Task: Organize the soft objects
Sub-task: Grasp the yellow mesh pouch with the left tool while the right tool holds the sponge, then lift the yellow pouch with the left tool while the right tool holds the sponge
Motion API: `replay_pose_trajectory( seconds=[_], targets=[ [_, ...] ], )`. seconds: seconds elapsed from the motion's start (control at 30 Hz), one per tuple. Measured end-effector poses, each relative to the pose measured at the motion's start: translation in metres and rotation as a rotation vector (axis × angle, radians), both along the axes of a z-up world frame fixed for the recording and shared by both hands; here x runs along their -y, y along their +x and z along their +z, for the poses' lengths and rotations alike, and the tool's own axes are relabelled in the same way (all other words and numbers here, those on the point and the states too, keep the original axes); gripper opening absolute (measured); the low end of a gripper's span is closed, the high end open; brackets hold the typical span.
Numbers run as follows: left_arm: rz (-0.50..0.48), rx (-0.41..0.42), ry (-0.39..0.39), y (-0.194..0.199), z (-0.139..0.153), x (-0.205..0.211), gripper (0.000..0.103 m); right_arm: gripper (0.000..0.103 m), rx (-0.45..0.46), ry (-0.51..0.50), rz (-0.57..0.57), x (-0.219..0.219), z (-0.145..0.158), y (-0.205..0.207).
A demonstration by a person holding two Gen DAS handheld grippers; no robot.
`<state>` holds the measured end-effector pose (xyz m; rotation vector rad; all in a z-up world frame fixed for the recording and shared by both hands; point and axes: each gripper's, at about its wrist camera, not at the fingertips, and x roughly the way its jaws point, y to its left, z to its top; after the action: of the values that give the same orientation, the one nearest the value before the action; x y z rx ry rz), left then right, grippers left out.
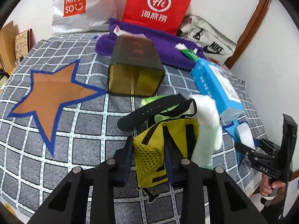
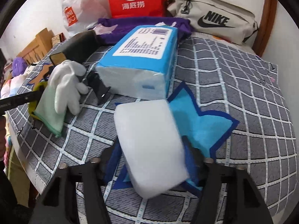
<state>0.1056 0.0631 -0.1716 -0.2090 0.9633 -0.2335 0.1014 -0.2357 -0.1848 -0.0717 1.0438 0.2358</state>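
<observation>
Yellow fabric fills the gap in the left gripper [image 1: 149, 160]: it points steeply down at the bed [image 1: 89, 145], and its fingers [image 1: 127, 160] are clenched on a yellow pouch [image 1: 149, 149] with mesh and black straps. Just right of the pouch lie a green cloth [image 1: 203, 145] and a white glove [image 1: 207, 108], touching it; a black tin [image 1: 134, 67] lies on its side beyond. Further right, the right gripper [image 2: 149, 160], held by a hand [image 1: 269, 188], tilts steeply down too. Its fingers grasp a white foam block [image 2: 149, 145] from both sides, above a blue star [image 2: 201, 127] on the bed. A blue tissue pack [image 2: 138, 59] lies just beyond the block.
</observation>
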Motion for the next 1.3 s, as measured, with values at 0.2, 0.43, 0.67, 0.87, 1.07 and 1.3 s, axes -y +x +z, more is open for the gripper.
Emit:
replay_pose_trajectory(
  seconds=[0.2, 0.43, 0.67, 0.87, 1.07, 1.3],
  targets=[
    [0.018, 0.054, 0.002, -0.006, 0.024, -0.005, 0.027, 0.054, 0.019, 0.049, 0.006, 0.000, 0.012, -0.001],
    [0.053, 0.096, 0.000, -0.011, 0.050, -0.017, 0.027, 0.054, 0.065, 0.062, 0.030, -0.012, 0.037, -0.002],
    [0.075, 0.153, -0.005, -0.017, 0.078, -0.025, 0.027, 0.054, 0.107, 0.070, 0.052, -0.019, 0.059, -0.002],
    [0.080, 0.164, 0.000, -0.015, 0.088, -0.025, 0.027, 0.054, 0.124, 0.078, 0.053, -0.019, 0.072, -0.003],
    [0.091, 0.169, 0.000, -0.013, 0.098, -0.026, 0.027, 0.054, 0.148, 0.080, 0.047, -0.016, 0.088, -0.002],
    [0.091, 0.177, 0.008, -0.008, 0.108, -0.024, 0.027, 0.054, 0.170, 0.097, 0.039, -0.014, 0.102, 0.002]
  ],
)
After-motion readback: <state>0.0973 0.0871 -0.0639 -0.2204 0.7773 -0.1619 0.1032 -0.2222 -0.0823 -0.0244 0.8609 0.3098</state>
